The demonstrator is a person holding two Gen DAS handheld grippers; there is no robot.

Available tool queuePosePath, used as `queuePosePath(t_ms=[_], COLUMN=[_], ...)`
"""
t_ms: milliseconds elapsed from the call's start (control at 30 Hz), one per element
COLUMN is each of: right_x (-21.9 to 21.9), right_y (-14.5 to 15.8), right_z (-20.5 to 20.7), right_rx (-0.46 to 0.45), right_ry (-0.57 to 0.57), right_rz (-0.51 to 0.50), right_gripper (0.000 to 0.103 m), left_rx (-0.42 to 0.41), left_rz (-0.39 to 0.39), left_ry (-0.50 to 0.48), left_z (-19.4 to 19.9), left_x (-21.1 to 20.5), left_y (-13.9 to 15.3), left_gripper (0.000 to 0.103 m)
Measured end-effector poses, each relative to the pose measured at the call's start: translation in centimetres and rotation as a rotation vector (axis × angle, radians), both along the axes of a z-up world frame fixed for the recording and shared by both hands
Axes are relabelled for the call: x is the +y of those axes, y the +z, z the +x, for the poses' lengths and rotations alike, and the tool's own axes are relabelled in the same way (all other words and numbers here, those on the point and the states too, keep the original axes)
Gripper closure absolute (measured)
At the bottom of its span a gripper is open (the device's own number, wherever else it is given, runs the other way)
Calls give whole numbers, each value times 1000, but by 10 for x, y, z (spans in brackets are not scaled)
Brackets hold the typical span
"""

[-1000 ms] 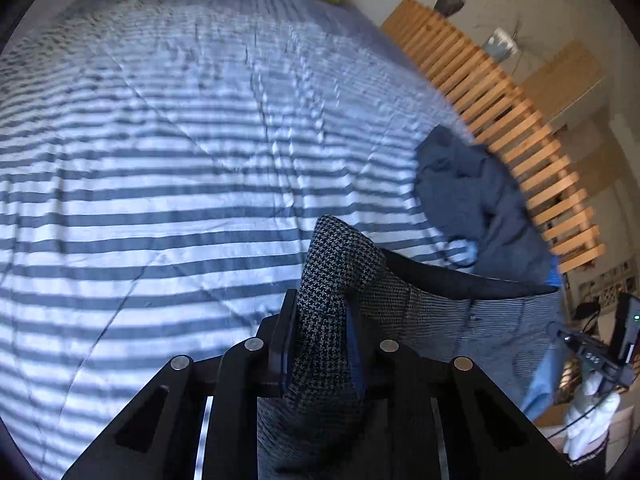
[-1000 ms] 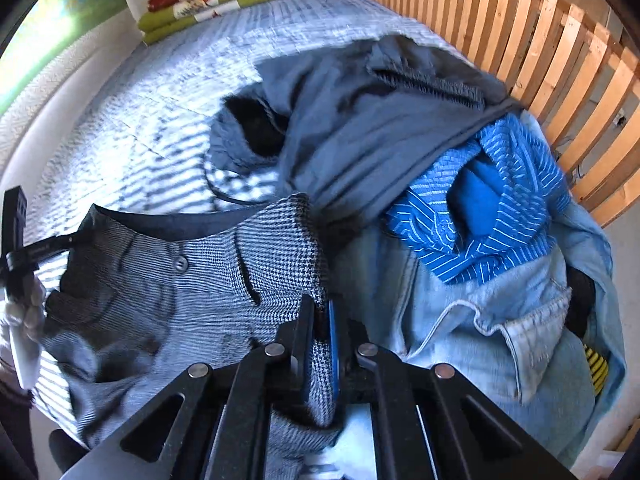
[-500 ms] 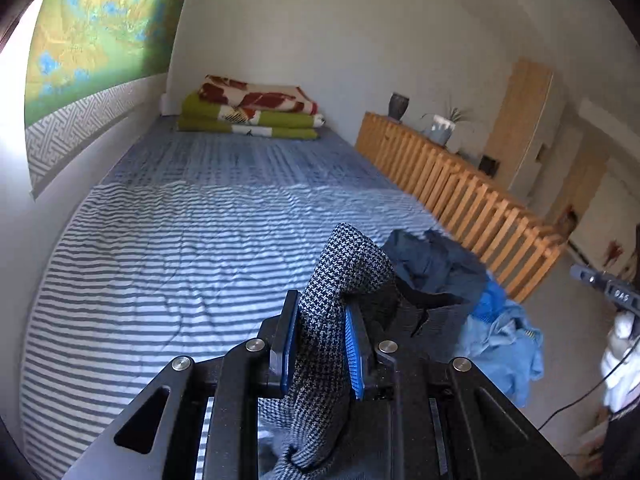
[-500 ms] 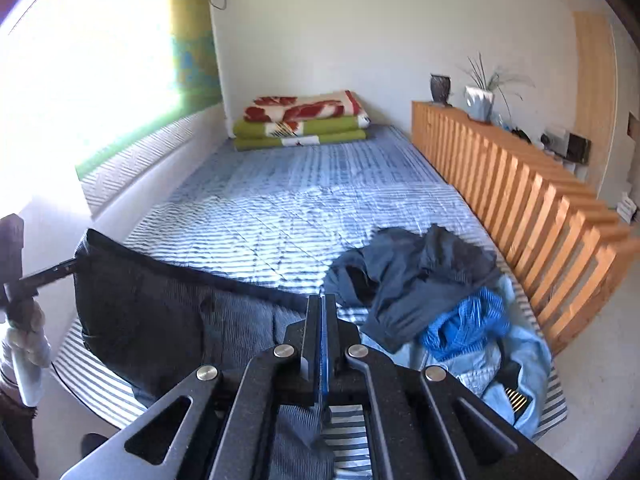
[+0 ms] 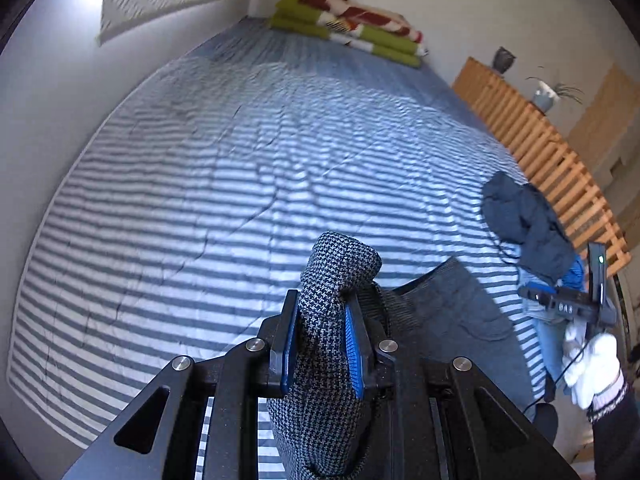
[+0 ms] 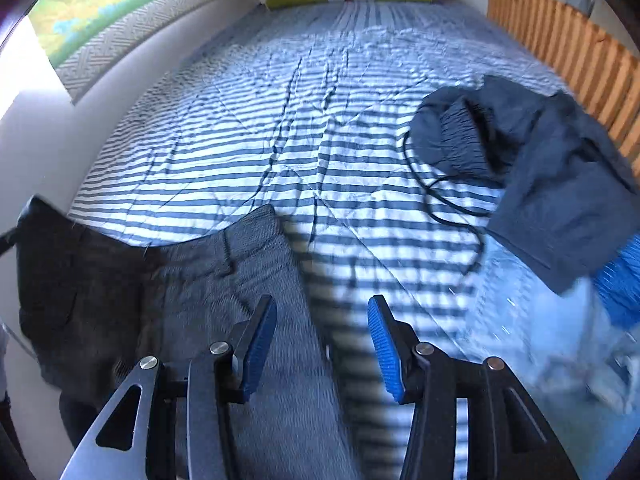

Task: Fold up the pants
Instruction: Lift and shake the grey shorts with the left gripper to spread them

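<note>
Pants [image 6: 240, 280]: gray with tiny checks, top edge spread out on my stripy bed.
Corner [image 5: 332, 276]: bunched up, lifted.

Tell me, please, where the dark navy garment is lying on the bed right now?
In the right wrist view the navy garment lies crumpled at the bed's right edge, beside the wooden slatted rail, partly on top of blue clothes.

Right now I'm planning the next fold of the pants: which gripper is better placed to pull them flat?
Left gripper: it pinches the pants. The right gripper is opening, nothing between its pads.
</note>
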State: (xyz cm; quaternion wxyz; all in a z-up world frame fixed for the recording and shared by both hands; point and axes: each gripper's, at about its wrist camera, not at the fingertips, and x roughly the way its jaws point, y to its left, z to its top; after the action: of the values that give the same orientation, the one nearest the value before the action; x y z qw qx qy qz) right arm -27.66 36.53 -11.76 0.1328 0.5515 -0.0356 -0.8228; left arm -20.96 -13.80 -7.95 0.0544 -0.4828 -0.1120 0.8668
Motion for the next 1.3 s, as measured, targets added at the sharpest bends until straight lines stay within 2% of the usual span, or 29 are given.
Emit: queuePosePath(t_ms=[133, 233, 333, 400, 467, 567, 700, 867, 1000, 1167, 1300], right_x=[-28, -50, -68, -75, -77, -64, -26, 20, 32, 36, 36], right_y=[-36, -60, -75, -70, -57, -14, 86, 212, 284, 325, 340], right_z=[-43, -62, -65, -58, -47, -17, 34, 93, 150, 199, 214], right_rx=[-85, -127, -153, -134, -98, -16, 173, 399, 586, 710, 765], right_ry=[77, 121, 147, 154, 142, 119, 55, -52, -92, -102, -103], right_rz=[-52, 3, 44, 53, 62, 10, -52, -98, -50, -58, -50], right_gripper=[59, 59, 60, 85, 94, 95, 96, 96, 96, 96, 96], left_rx=[-36, -45, -46, -39, -15, 43, 161, 352, 472, 561, 568], left_rz=[22, 26, 22, 29, 36, 52, 61, 65, 71, 63, 70], left_ry=[34, 45, 47, 47, 45, 15, -35, -93, -127, -148, -158], left_z=[-8, -12, -14, -15, -12, -2, 20, 53, 82, 115, 119], left_x=[-16, -23, -21, -19, -14, -3, 13, 36, 50, 60, 59], left_y=[-26, -35, -37, -31, -20, 9, 68, 162, 223, 260, 266], left_gripper=[81, 81, 81, 81, 81, 81, 81, 81, 81, 81, 81])
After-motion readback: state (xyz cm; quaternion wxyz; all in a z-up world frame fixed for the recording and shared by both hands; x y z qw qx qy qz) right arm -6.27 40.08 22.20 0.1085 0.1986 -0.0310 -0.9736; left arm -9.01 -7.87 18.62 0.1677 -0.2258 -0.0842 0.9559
